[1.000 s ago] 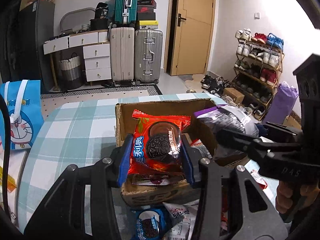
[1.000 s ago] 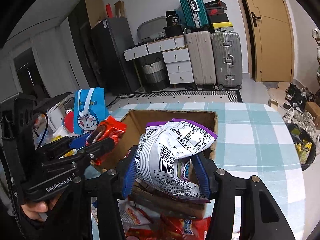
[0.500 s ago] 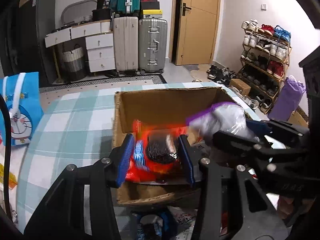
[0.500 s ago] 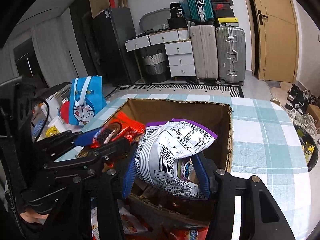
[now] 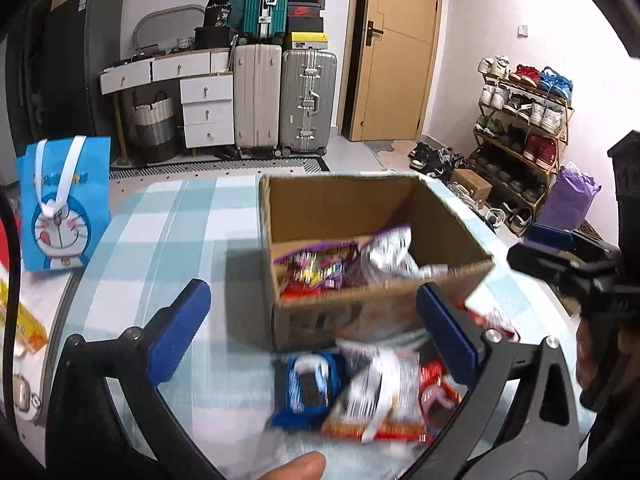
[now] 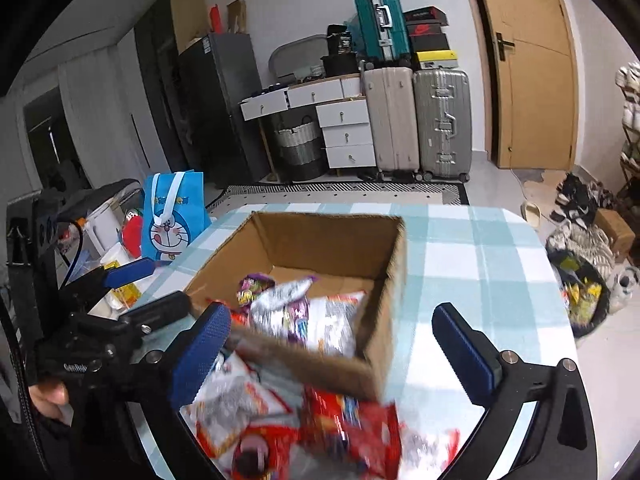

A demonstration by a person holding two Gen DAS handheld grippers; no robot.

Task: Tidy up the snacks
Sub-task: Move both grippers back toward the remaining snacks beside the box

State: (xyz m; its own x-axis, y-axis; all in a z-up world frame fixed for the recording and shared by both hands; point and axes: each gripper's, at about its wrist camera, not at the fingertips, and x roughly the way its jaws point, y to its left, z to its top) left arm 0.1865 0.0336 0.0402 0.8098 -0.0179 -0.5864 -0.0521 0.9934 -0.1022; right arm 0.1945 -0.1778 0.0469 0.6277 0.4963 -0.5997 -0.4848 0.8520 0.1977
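Observation:
An open cardboard box [image 5: 340,316] [image 6: 332,240] stands on the checked tablecloth [image 5: 160,232]. Inside lie a silver and purple bag [image 5: 384,248] [image 6: 288,300] and a red pack [image 5: 312,276]. Several loose snack packs lie blurred in front of the box, among them a blue cookie pack [image 5: 308,388] and red packs [image 6: 352,428]. My left gripper [image 5: 310,292] [image 6: 148,288] hangs over these loose packs, its jaws opening wide with nothing between them. My right gripper [image 6: 330,312] [image 5: 560,248] is near the box's front corner, jaws likewise opening and holding nothing.
A blue cartoon bag [image 5: 64,200] [image 6: 172,220] stands at the table's left side beside other small items. Behind the table are suitcases [image 5: 280,96], white drawers and a door. A shoe rack [image 5: 520,120] and a bin are on the right, past the table edge.
The left gripper let go of the red cookie pack and the right gripper of the silver-purple bag; both now lie in the box. Both grippers opened wide and drew back from it.

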